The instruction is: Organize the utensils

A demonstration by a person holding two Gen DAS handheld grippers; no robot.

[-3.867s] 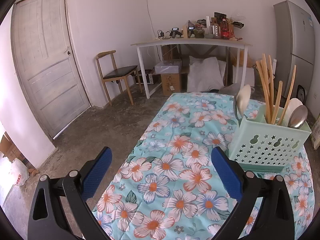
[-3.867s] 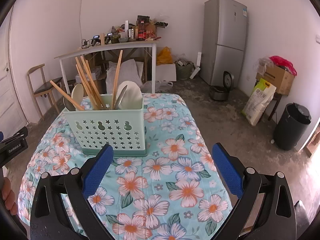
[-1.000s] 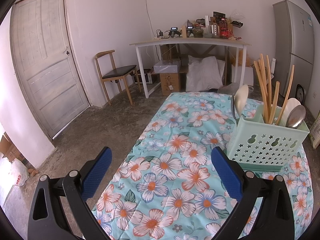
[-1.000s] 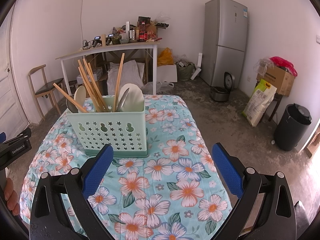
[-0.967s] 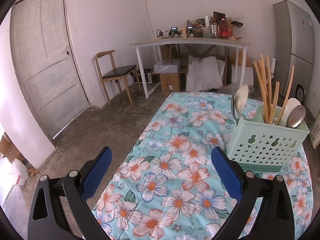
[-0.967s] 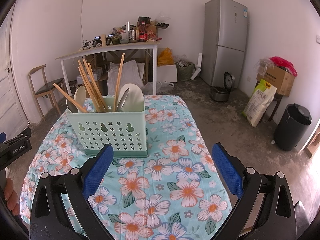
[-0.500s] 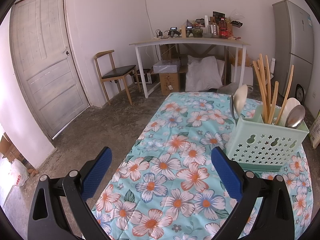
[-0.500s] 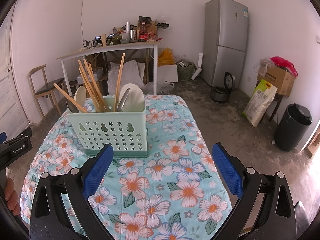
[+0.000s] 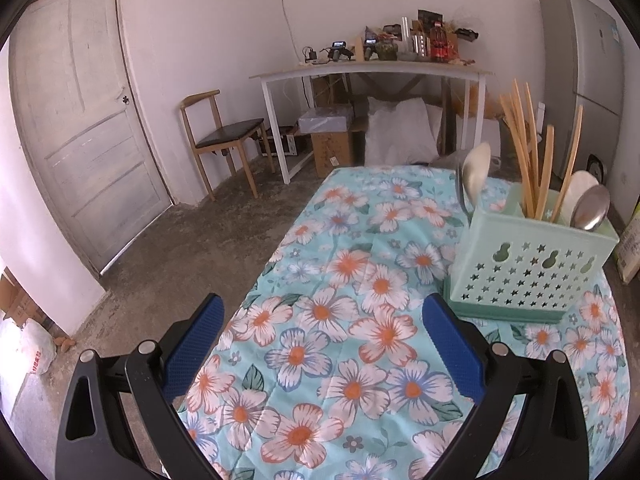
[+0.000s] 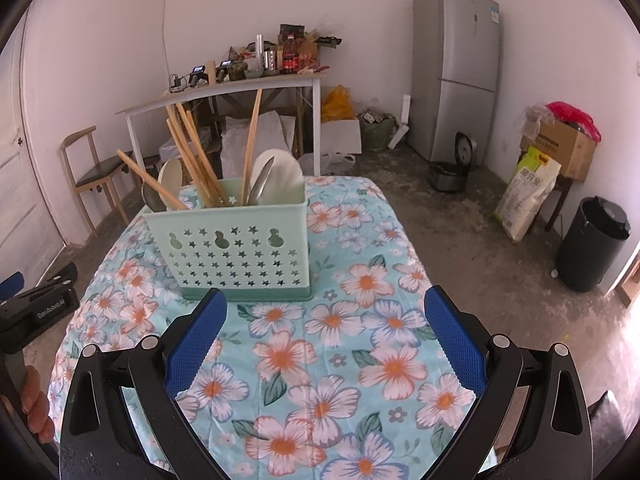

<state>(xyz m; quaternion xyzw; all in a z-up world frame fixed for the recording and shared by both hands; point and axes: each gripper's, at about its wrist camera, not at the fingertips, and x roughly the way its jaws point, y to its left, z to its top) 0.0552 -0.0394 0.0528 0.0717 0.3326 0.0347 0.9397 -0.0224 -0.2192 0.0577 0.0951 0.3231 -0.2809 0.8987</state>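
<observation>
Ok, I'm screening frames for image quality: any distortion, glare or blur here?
Left wrist view: strong fisheye bending, the door bows and the corners go black; the utensil caddy is sharp. Right wrist view: same curvature, the fridge leans; soft even daylight, a mild sheen on the metal spoon, no motion blur.

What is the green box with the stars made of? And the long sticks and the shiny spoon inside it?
The green box looks like matte plastic: one even mint colour, with neat star and gourd holes cut through its wall. The long sticks seem to be bare wood or bamboo, pale tan and dull. The shiny spoon is probably metal, since its bowl gleams grey like a mirror.
</observation>
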